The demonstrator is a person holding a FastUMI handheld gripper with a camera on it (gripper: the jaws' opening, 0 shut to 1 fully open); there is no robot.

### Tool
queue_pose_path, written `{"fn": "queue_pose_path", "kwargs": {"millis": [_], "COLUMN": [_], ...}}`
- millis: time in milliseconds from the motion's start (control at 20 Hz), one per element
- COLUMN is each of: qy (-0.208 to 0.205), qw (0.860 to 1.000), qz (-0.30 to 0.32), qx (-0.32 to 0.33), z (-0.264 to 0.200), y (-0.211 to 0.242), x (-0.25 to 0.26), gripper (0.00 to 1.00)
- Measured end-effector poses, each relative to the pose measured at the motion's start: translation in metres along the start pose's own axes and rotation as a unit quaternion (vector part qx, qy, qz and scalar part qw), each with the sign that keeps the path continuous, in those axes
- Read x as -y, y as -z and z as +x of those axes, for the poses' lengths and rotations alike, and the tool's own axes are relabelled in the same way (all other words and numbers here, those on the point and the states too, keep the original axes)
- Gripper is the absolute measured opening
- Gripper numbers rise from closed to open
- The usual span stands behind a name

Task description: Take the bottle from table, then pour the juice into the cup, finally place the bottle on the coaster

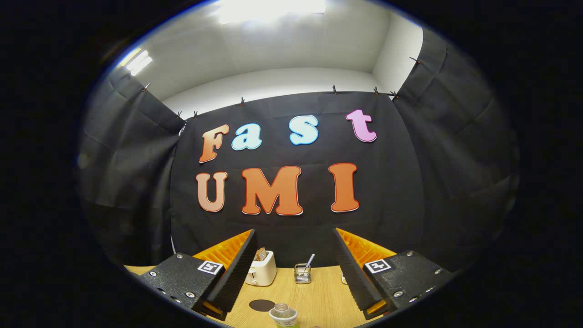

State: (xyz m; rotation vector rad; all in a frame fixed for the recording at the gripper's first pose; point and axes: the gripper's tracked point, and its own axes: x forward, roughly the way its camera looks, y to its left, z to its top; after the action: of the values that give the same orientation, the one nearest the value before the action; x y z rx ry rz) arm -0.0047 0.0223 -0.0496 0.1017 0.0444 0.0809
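Tool (294,269) fingers stood wide apart, gripping nothing, above the wooden bench (319,296). Between and below them stood the upright bottle (283,315) (seen cap-first), the dark coaster (262,305) just beside it, a toaster (260,269) and wire holder (302,273) beyond.

Pale wood-grain table (314,291), smooth and matt, lies low in the frame. Beyond sit a glossy plastic toaster (261,269) and a wire-metal holder (302,274). The bottle (283,315), bottom centre, looks clear plastic.
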Motion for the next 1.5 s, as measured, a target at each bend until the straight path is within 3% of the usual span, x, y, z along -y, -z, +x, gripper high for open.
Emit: {"fn": "queue_pose_path", "kwargs": {"millis": [400,1050,1500], "qy": [-0.026,-0.052,-0.03], "qw": [0.999,0.982,0.977], "qz": [-0.001,0.07,0.018], "qx": [-0.047,-0.166,-0.21], "z": [-0.009,-0.032,-0.033], "y": [0.075,0.226,0.289], "x": [-0.01,-0.026,-0.024], "gripper": [0.98,0.98,0.97]}}
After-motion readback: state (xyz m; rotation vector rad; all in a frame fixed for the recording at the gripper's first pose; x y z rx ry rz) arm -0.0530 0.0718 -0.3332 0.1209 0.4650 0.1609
